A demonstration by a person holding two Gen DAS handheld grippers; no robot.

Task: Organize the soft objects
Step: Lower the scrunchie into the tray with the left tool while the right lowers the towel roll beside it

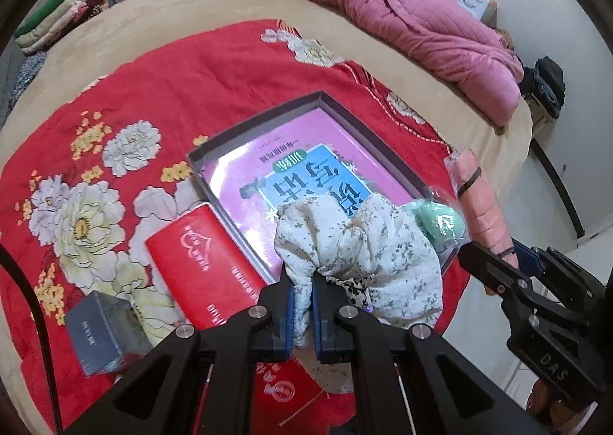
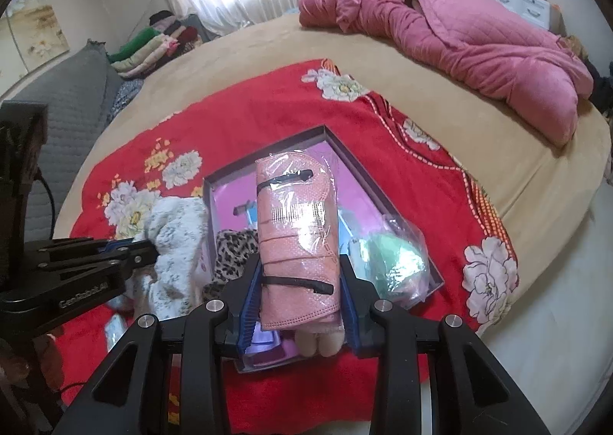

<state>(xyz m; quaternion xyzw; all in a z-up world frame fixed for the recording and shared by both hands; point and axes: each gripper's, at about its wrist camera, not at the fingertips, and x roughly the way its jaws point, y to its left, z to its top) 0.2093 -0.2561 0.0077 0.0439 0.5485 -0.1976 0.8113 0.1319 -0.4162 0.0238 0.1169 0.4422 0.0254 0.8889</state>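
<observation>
- Left gripper (image 1: 302, 304): clamped nearly shut on a thin fold of the white floral cloth (image 1: 360, 239), held over the near corner of the open grey box (image 1: 268, 121).
- Right gripper (image 2: 300, 289): closed partway around the plastic-wrapped pink roll (image 2: 297, 224), upright above the same box.
- Risk of the cloth slipping free, given such a narrow pinch and most of the bulk hanging loose.
- Risk of the roll sliding out, slick film against the pads.
- Possible collision between the two grippers, both crowding the box's near end.
- Bagged green item (image 2: 398, 262) perched at the box's right rim; a nudge could tip it onto the red floral blanket (image 1: 184, 82).
- Leopard-print fabric (image 2: 233, 247) inside the box, likely to snag or bunch under a dropped piece.
- Red booklet (image 1: 203, 262) touching the box's left wall; could shift if the cloth drags.
</observation>
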